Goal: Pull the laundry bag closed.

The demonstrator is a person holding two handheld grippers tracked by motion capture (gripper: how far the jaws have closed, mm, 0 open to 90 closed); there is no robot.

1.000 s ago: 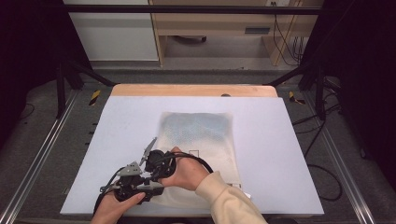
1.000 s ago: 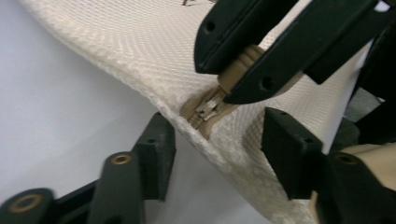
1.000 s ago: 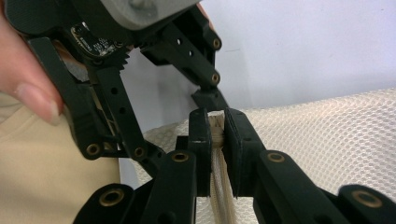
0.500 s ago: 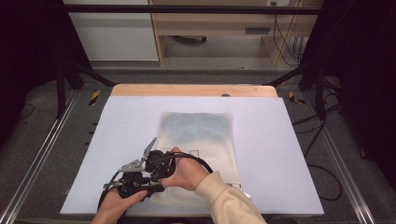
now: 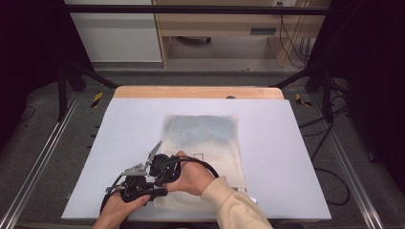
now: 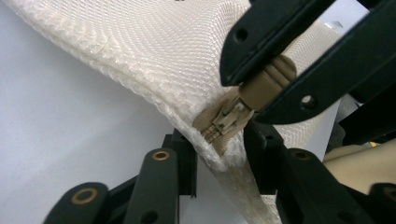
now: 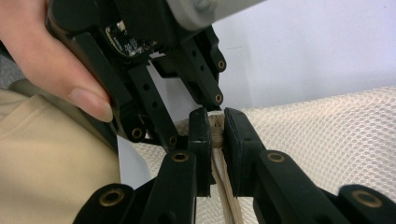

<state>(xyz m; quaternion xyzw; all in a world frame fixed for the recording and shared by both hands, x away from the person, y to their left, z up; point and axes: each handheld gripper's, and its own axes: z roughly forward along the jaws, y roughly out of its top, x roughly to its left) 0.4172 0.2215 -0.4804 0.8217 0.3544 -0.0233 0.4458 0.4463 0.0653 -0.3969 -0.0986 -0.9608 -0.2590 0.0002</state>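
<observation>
On the white table point(image 5: 286, 143) we see a cream mesh bag point(image 5: 205, 138) that lies flat, a little right of the middle, with its long side running away from us. Both grippers meet at the near left corner of this bag, close to the near edge of the table.

In the left gripper view, the left gripper point(image 6: 219, 144) has its two black jaws on either side of the bag's edge, just below the beige zipper slider point(image 6: 229, 116). Its jaws have just been closing, with the seam of the bag between them; whether the pads already press on the cloth we cannot tell, because a small gap is visible on the left side.

The right gripper point(image 7: 214, 135) comes in from the opposite side (in the left gripper view it appears at the upper right). Its jaws are together on the beige pull tab point(image 6: 268, 79) of the zipper and clamp it firmly. In the right gripper view the zipper tape point(image 7: 224, 186) runs down between these jaws.

The corner of the bag is lifted a little off the table here.
</observation>
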